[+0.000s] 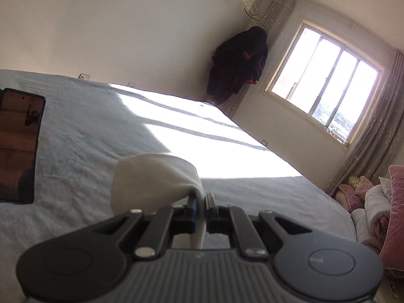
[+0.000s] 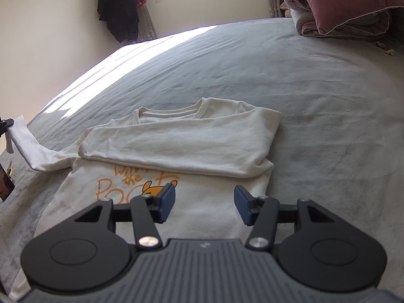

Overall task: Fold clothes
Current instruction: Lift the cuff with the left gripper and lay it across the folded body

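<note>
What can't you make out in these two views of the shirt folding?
- Sweatshirt print: right wrist view, folded sleeve and right gripper cover it.
- Left gripper grip: left wrist view, cuff hides the sweatshirt's body.
- Phone: left wrist view, screen too dark, cut by the edge.

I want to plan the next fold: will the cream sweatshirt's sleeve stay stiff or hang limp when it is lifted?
Probably limp: the sleeve sags between the left gripper and the sweatshirt. It looks light. The creased cloth likely drags on the bedsheet.
</note>
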### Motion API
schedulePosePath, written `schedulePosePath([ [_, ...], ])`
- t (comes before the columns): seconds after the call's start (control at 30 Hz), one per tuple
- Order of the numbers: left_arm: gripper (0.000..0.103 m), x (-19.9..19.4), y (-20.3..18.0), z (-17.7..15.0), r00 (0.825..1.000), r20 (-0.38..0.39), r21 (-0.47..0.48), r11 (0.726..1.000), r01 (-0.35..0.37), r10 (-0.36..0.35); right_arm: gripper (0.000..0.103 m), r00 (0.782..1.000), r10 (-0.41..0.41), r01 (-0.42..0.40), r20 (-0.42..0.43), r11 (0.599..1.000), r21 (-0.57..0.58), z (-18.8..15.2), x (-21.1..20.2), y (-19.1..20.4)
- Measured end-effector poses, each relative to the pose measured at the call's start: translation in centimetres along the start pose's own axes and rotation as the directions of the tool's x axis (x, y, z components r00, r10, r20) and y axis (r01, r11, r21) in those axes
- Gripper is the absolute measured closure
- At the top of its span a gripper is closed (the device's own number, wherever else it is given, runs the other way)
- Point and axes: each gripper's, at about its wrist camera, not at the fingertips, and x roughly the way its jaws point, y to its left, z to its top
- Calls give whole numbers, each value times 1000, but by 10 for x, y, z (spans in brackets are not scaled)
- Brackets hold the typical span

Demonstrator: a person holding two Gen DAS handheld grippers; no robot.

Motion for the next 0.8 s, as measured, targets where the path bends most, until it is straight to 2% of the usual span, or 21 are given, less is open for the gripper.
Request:
schedulePosePath([
  [0.17, 97, 0, -41, -7, 993, -18, 42, 992, 118, -118, 47, 999, 30, -32, 21, 998, 60, 6, 0, -8],
  [0.3, 97, -3, -76, -23, 977, -56, 72, 975, 210, -207, 47, 997, 66, -71, 37, 989, 132, 12, 1, -19],
  [0.47, 97, -3, -113, -49, 949, -114, 99, 947, 306, -295, 47, 995, 91, -100, 51, 973, 209, 16, 1, -35],
  [0.57, 97, -2, -136, -71, 926, -161, 113, 925, 362, -343, 47, 993, 99, -112, 64, 965, 239, 19, -1, -42],
  [0.8, 97, 2, -166, -116, 877, -270, 109, 892, 438, -397, 47, 989, 120, -141, 92, 948, 286, 26, -7, -55],
])
